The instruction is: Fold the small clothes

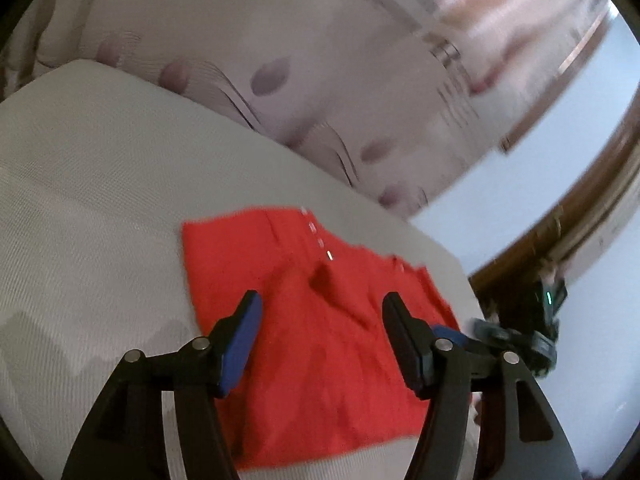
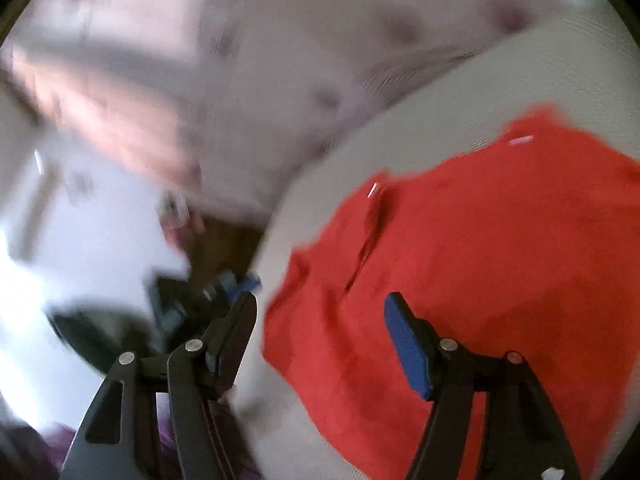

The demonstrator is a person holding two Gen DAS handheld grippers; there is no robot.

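From the left wrist, the left gripper (image 1: 322, 304) hangs released, jaws apart over the red garment (image 1: 320, 340) lying on the white cushion (image 1: 100, 200). From the right wrist, blurred, the right gripper (image 2: 320, 308) is spread too, empty, above the garment's (image 2: 480, 260) edge.

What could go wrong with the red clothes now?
1. The red garment lies rumpled with a raised crease, so a fold made now might come out crooked.
2. It sits near the white surface's edge and could slide off if tugged.
3. Both tools, left and right, are open and empty, and the blurry view could make the next grab miss.
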